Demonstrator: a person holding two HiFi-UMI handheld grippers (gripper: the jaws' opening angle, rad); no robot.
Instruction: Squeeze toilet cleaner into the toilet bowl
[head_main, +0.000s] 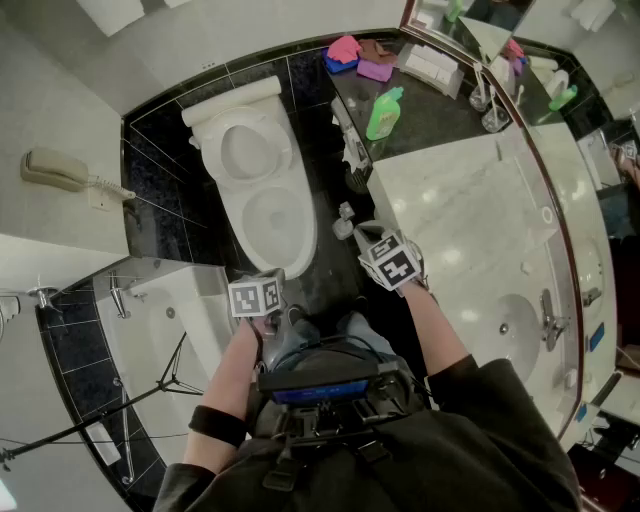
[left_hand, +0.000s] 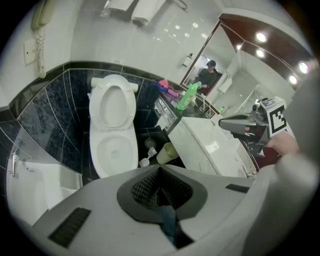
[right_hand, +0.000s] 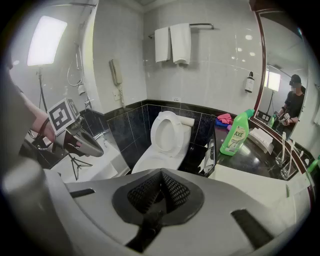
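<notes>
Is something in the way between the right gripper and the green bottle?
Nothing visible is. The green bottle stands in plain sight on the dark counter, and the right gripper, shut and empty, has open air to it.

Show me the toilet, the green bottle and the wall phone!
toilet (head_main: 245, 150), head view, on its raised lid.
green bottle (right_hand: 235, 136), right gripper view, on its label.
wall phone (head_main: 52, 170), head view, on the handset.
</notes>
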